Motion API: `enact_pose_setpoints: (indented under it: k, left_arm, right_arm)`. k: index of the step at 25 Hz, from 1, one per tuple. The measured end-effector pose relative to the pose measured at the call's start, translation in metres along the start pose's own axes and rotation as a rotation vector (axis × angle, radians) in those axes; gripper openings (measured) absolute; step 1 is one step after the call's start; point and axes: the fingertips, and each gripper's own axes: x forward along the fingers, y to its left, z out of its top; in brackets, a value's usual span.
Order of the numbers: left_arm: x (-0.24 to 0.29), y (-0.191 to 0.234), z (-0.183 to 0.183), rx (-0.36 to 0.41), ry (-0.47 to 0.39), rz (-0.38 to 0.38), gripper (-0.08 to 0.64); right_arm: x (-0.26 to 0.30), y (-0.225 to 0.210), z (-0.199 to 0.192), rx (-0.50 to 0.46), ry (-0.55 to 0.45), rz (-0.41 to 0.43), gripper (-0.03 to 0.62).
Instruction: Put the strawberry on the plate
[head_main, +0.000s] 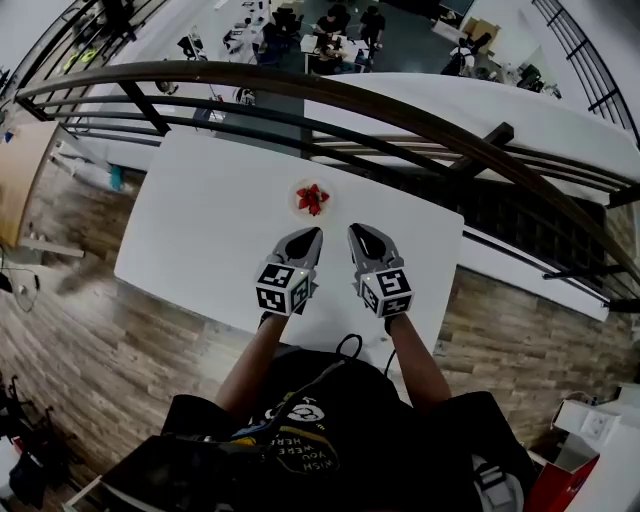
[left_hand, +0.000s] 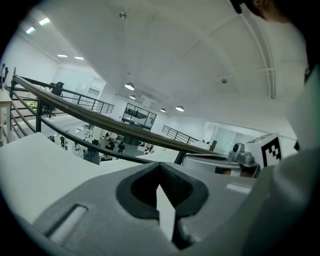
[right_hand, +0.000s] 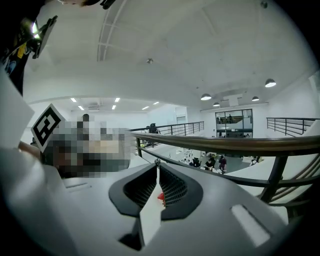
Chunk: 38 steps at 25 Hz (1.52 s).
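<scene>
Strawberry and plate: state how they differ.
The strawberry is red; the plate is pale. The strawberry is irregular in outline; the plate is round. The strawberry is smaller and lies on the plate. Both are on the white table.

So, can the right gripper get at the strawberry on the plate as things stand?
Probably yes. The strawberry lies on the plate just ahead of the right gripper, with only bare table between them. Its jaws are together, so they must open first.
</scene>
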Motion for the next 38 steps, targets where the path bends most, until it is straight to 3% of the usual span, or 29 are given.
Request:
enact_pose_setpoints:
  k: [6,14,19,27,38]
  left_arm:
    - [-0.011,-0.070,0.014,0.055,-0.063,0.011,0.000]
    - [-0.054,-0.149,-0.002,0.131,-0.119,0.070,0.000]
    - [-0.084,-0.162,-0.016,0.135,-0.145,0.116,0.000]
    - [-0.106,-0.175,-0.049,0.105,-0.137,0.161,0.000]
    - [-0.134,-0.163,-0.048,0.090,-0.154,0.208,0.000]
  right_arm:
    - [-0.069,-0.006,0.016,0.014,-0.046,0.055,0.005]
    - [-0.170,-0.009,0.003,0.033,-0.090,0.087,0.003]
    - [-0.203,-0.001,-0.005,0.120,-0.113,0.116,0.003]
    - [-0.221,0.020,-0.026,0.109,-0.097,0.177,0.003]
    - [-0.206,0.043,-0.020,0.093,-0.093,0.237,0.003]
